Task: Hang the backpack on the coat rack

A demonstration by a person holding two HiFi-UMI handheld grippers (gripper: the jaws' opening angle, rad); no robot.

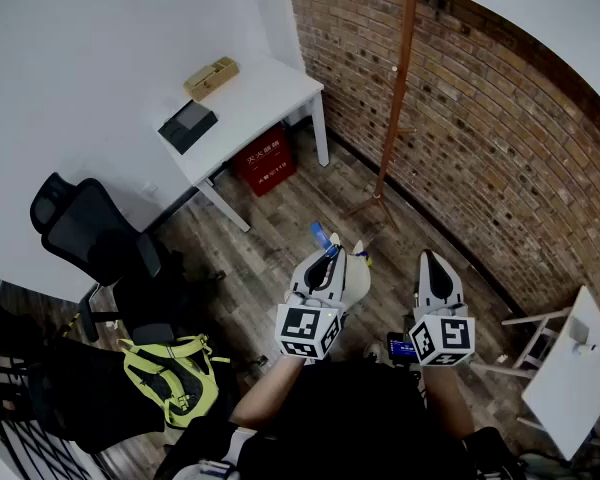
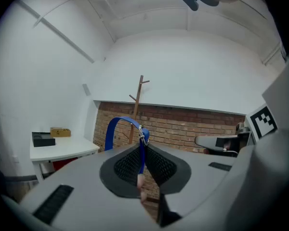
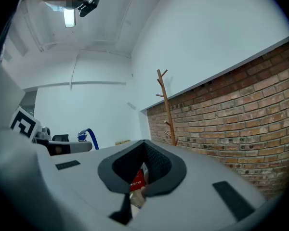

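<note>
Backpack [image 1: 170, 373], yellow-green, lies low at your left beside the black chair [image 1: 90, 233], well apart from the coat rack [image 1: 398, 78], which stands against the brick wall [image 1: 480, 138]. Your left hand-held gripper [image 1: 325, 253] has its jaws pinched on a blue strap [image 2: 116, 124] with a metal clip. Your right hand-held gripper [image 1: 432, 263] is closed with nothing between its jaws. The white surface [image 1: 270, 93] sits in the corner where the white wall meets the brick, carrying a black box [image 1: 188, 125] and a tan box [image 1: 211, 77]. A red crate [image 1: 265, 160] sits under it on the wood floor [image 1: 280, 238].
</note>
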